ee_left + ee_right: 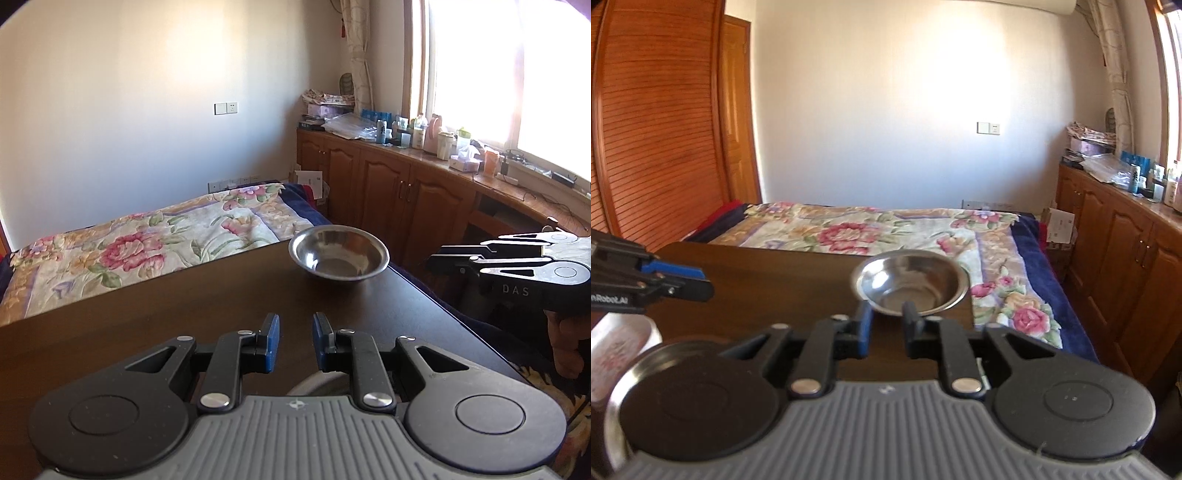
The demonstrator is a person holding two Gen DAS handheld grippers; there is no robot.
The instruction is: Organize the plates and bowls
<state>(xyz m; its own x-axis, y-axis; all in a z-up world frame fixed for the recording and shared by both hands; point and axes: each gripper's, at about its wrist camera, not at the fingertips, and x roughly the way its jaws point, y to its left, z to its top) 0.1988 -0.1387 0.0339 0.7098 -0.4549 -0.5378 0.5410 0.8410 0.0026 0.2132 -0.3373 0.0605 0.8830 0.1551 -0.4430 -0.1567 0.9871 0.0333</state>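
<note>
Black left tool (295, 341), blue pads (272, 341), ribbed grey base

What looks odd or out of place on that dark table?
The steel bowl sits right at the far corner of the dark table, close to the edge beside the bed. It stands upright and looks empty; nothing appears spilled or damaged.

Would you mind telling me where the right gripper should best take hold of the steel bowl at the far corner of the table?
Probably by the near rim of the steel bowl. It sits upright with its mouth open, and its flared lip faces the right gripper, whose jaws stand open just short of it. One finger inside the wall and one outside, coming from the near side, should pinch it; the rounded body looks too wide to span.
</note>
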